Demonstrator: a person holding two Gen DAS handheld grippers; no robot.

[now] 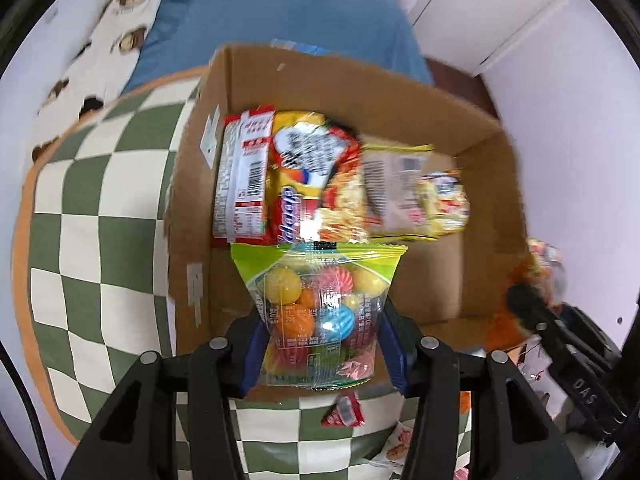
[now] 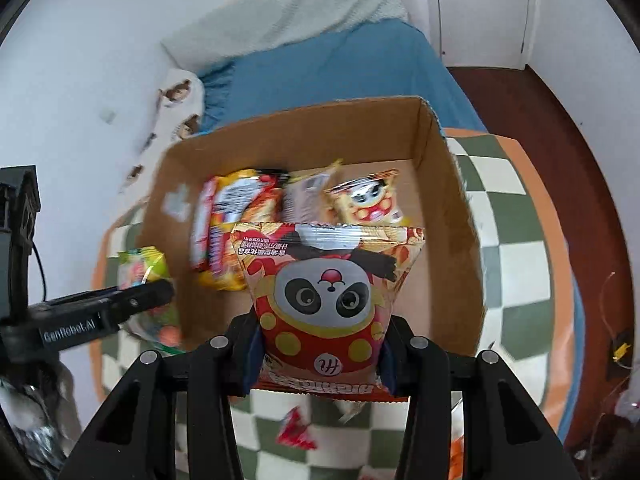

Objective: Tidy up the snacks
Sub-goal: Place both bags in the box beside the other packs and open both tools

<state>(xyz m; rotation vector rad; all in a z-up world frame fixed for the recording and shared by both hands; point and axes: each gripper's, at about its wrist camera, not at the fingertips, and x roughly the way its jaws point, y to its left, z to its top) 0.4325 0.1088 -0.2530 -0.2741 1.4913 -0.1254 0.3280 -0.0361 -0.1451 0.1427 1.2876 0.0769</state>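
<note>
We've got both tongs loaded. Left tongs (image 1: 320, 344) clamp a clear bag of coloured candy balls (image 1: 320, 304), held above the near edge of the cardboard box (image 1: 492, 216). Right tongs (image 2: 320, 354) clamp a red panda snack bag (image 2: 326, 296), also over the box's near side. Box sits on a green-checked cloth (image 1: 100, 240) and already holds several snack packs (image 1: 312, 176) along the far wall.

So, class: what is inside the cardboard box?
Inside the cardboard box lie a red-and-white packet, a yellow-red bag and a beige packet. The candy bag hides part of the floor.
</note>
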